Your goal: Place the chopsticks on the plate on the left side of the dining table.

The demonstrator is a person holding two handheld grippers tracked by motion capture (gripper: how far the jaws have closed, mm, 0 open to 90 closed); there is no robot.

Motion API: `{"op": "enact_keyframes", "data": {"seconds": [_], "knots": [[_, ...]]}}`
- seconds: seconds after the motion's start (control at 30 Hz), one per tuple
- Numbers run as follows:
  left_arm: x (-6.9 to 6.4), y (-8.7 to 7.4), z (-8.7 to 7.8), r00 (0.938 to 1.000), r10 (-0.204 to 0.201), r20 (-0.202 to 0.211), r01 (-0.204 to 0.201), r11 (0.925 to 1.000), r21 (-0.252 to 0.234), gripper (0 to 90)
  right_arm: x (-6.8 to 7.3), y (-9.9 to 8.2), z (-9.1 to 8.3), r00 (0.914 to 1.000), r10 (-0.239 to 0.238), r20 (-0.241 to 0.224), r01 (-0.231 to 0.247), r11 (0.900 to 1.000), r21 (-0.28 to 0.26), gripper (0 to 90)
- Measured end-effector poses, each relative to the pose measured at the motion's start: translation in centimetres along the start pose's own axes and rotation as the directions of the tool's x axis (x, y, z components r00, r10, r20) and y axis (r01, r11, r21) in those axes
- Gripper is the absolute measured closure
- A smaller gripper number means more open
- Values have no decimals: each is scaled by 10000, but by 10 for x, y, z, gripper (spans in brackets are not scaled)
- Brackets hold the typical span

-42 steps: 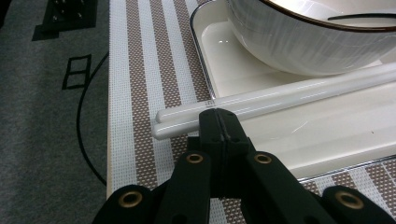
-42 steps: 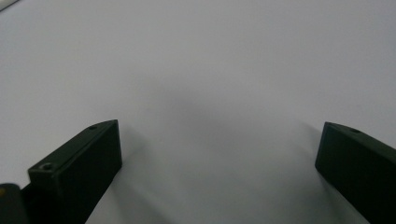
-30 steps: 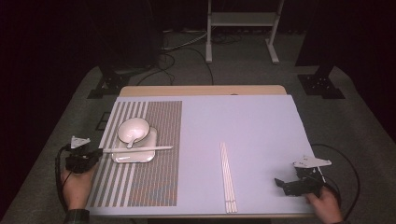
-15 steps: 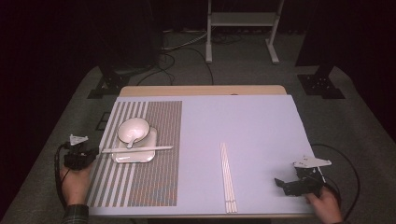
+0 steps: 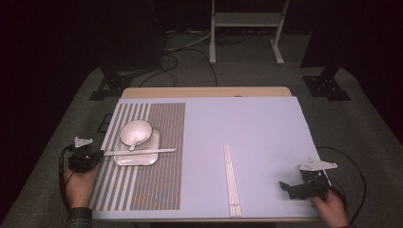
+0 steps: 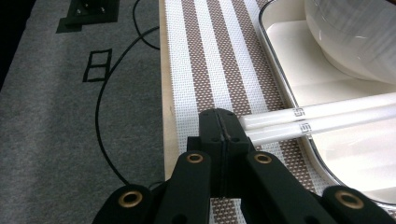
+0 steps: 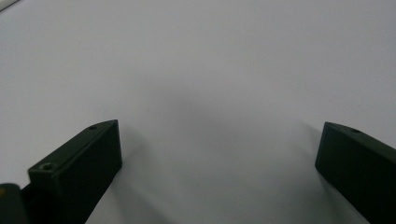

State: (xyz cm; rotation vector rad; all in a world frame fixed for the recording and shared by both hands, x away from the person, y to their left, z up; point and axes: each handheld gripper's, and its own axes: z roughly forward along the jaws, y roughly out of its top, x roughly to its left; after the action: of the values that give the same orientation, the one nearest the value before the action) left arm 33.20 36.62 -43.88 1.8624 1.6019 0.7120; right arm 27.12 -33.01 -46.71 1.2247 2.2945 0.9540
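Bowl (image 5: 136, 132) with a spoon (image 5: 133, 143) in it sits on the tray (image 5: 124, 160). Left gripper (image 5: 97, 154) is clamped shut beside the chopsticks (image 5: 142, 152) lying across the tray; right gripper (image 5: 286, 186) is wide open, empty.

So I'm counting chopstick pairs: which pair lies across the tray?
The pair by the left claw, chopsticks resting over the tray; the others lie on bare tablecloth.

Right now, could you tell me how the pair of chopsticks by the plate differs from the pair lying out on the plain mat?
The chopsticks by the plate lie crosswise, resting over the white plate on the striped mat; the chopsticks on the plain mat run lengthwise, flat on the mat. The left claw, shut, sits at the first pair's ends; nothing touches the second pair. Both pairs are white and lie side by side.
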Motion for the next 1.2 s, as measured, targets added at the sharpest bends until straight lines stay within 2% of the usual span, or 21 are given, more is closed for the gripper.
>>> {"op": "enact_keyframes", "data": {"seconds": [0.17,0.4,0.57,0.73,0.93,1.1,1.2], "knots": [[-2,1,1,9999,100,29,-100,9999,51,898,0,0,0,10000,9,0,-9,10000,3,0],[-1,1,0,10000,11,-1,-11,10000,-27,898,0,0,0,10000,0,0,0,10000,-1,0],[5,-1,-10,9998,-175,23,176,9997,-192,898,0,0,0,10000,5,0,-5,10000,-2,0],[3,-4,-19,9993,-232,297,240,9993,-274,897,0,0,0,10000,11,-5,-11,10000,6,0],[-6,-7,-28,9980,-128,613,151,9992,-372,881,0,0,0,10000,9,-5,-9,10000,9,0],[-20,-11,-37,9965,148,825,-107,9987,-502,817,0,0,0,10000,20,-6,-20,10000,30,0],[-28,-13,-44,9950,190,985,-125,9977,-659,776,0,0,0,10000,16,-12,-16,10000,17,0]]}}
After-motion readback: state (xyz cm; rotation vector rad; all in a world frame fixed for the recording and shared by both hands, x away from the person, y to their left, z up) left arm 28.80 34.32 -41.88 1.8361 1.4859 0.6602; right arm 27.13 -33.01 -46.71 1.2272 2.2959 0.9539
